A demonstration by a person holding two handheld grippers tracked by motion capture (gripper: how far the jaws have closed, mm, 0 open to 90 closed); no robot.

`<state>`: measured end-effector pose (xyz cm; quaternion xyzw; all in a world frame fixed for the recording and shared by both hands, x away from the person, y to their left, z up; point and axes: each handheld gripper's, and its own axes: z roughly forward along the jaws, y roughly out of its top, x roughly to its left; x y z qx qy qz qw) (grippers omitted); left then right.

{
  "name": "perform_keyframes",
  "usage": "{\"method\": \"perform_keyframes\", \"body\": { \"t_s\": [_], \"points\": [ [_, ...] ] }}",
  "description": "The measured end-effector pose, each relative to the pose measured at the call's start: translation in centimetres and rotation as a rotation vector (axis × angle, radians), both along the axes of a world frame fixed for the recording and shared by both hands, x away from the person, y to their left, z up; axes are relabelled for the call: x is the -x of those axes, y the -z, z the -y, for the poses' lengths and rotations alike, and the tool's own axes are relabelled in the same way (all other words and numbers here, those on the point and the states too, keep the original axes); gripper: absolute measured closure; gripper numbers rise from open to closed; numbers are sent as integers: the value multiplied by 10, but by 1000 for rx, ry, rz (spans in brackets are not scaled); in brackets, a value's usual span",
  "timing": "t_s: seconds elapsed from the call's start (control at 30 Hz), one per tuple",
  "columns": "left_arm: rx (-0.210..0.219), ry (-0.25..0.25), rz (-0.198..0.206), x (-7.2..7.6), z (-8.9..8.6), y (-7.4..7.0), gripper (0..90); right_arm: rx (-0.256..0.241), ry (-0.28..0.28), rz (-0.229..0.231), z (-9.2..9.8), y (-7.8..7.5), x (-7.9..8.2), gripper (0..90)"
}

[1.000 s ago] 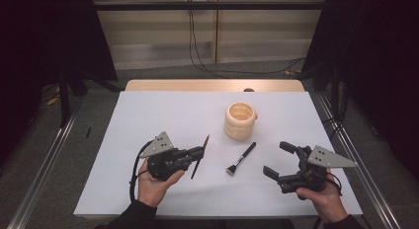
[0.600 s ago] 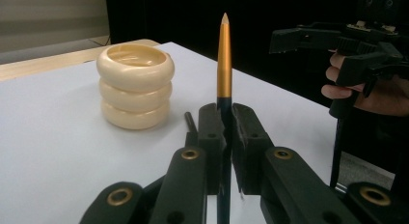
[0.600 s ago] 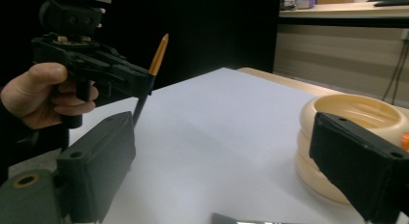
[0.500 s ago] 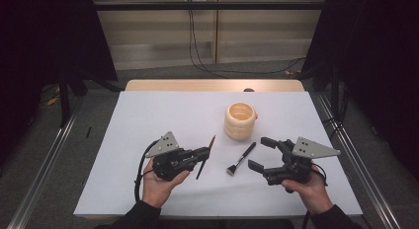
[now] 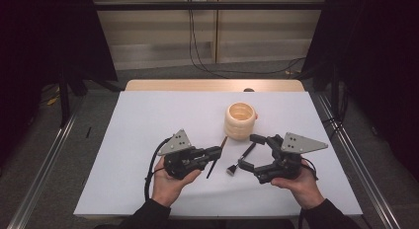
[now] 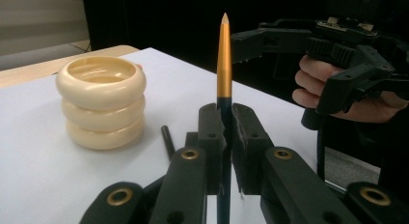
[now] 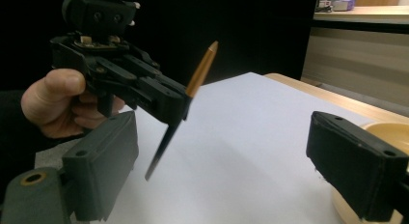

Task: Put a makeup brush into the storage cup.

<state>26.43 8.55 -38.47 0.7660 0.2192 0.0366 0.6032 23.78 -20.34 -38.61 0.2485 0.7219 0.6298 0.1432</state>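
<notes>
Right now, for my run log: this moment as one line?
left gripper: shut on brush | right gripper: open, around second brush on table | cup: upright

Between the two grippers lies a small brush [image 5: 241, 160], the ridged cream cup [image 5: 240, 121] just behind; elsewhere the table [image 5: 148, 115] lies open.

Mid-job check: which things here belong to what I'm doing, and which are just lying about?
In the job:
- gold-tipped brush, clamped in the left gripper
- black brush lying on the table, between the open fingers of the right gripper
- cream ringed holder

Lying about:
- cables beyond the table
- small dark object at the far edge
</notes>
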Motion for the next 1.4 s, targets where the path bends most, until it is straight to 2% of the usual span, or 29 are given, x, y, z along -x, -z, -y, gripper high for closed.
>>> {"method": "perform_keyframes", "body": {
  "t_s": [0.1, 0.17, 0.2, 0.33, 0.47, 0.5, 0.7, 0.77, 1.1, 1.2, 1.4],
  "points": [
    [1, 4, 0, 0, 5, -1, 835, -14, -17, 1, -5, -5, -4, 57],
    [-1, 7, 5, -1, 6, 0, 836, -17, -6, 3, -8, -8, -6, 34],
    [7, 9, 3, -1, 6, 0, 835, -20, -5, 12, -10, -9, -8, 36],
    [1, 11, 5, 0, 6, 2, 836, -29, -20, 0, -16, -11, -13, 73],
    [5, 8, 5, 1, 7, 4, 836, -52, -55, -17, -22, -12, -19, 170],
    [9, 7, 2, 1, 8, 4, 836, -49, -62, -20, -24, -12, -21, 233],
    [17, 3, -3, 3, 9, 7, 835, -54, -76, -52, -26, -9, -26, 388],
    [8, 8, -1, 2, 9, 8, 835, -55, -79, -57, -25, -8, -27, 462],
    [8, 6, 3, 2, 9, 8, 836, -89, -108, -92, -24, -5, -28, 620],
    [-2, 7, 4, 2, 10, 8, 835, -96, -113, -125, -24, -3, -30, 653],
    [-11, 7, 11, 3, 11, 10, 837, -91, -126, -138, -24, -1, -31, 812]
  ]
}}
